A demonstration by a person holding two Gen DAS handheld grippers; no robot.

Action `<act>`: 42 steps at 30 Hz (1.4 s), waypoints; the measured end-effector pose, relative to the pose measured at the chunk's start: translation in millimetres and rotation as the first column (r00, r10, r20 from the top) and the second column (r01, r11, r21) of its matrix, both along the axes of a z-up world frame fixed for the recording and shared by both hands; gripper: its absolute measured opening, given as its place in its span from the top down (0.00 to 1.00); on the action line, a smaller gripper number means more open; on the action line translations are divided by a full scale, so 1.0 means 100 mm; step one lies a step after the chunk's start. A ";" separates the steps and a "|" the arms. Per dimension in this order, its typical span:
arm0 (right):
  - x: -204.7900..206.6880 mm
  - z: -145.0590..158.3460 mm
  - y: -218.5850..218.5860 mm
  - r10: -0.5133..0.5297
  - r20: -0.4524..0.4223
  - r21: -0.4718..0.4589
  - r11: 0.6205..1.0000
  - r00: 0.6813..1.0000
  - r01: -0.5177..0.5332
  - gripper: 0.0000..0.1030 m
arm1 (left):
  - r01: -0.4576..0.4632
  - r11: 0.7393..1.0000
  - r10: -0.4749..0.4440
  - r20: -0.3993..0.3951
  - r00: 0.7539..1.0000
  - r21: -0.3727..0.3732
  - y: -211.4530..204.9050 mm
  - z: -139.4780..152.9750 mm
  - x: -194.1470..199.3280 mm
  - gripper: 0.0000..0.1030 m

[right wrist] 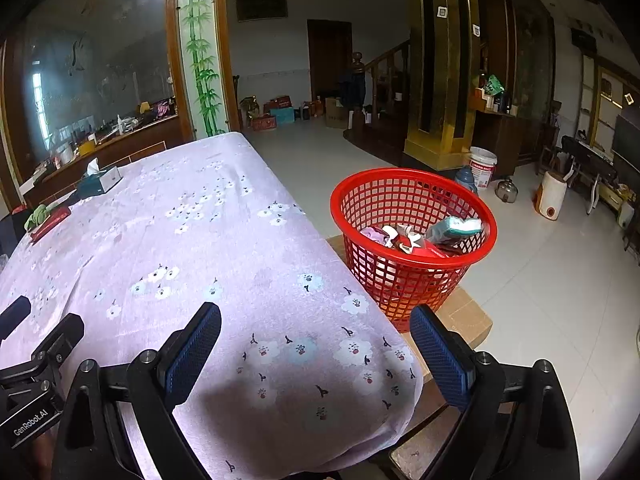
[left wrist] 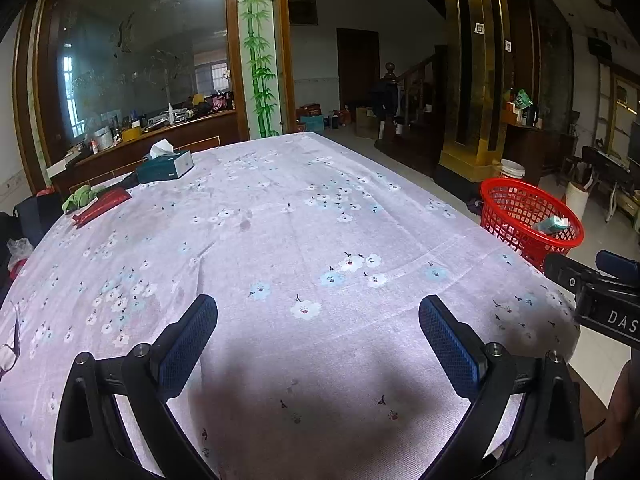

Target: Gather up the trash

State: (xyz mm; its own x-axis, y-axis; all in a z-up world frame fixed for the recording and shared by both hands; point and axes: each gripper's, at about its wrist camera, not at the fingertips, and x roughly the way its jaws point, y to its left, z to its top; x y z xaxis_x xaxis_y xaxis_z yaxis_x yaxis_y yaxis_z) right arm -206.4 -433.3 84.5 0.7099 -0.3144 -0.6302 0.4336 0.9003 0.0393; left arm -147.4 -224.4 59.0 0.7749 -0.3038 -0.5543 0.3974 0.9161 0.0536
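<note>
Resting Claws, Filled Basket

Spreading across both views, the table (left wrist: 280, 220) wears a lilac flowered cloth. Beside its right edge a red basket (right wrist: 412, 276) sits on a cardboard box (right wrist: 466, 314) and holds the trash (right wrist: 416, 236): crumpled wrappers and a pale green packet. A tissue box (left wrist: 166, 166) stands near the far left corner. The left gripper (left wrist: 318, 342) and right gripper (right wrist: 316, 348) both gape wide, holding nothing.

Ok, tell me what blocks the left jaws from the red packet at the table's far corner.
Nothing visible. Bare floral tablecloth runs from the open left gripper to the red packet, which lies beside a green cloth.
</note>
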 end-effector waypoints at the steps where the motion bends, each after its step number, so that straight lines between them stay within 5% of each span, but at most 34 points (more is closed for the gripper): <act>1: 0.00 0.00 0.00 0.001 0.001 -0.002 1.000 1.000 -0.001 0.06 | -0.001 1.000 0.001 0.000 1.000 0.003 0.00 0.00 0.00 0.03; 42: -0.02 0.04 0.03 -0.005 0.018 -0.014 1.000 1.000 0.005 0.06 | 0.040 0.999 -0.040 0.021 0.999 -0.013 -0.02 0.05 -0.06 0.03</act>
State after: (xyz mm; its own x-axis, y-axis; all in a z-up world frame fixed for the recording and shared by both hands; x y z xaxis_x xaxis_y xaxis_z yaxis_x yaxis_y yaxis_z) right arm -208.2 -430.7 88.7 0.7194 -0.3263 -0.6132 0.4371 0.8988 0.0346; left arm -153.1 -226.6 64.3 0.7735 -0.3423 -0.5334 0.4327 0.9002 0.0498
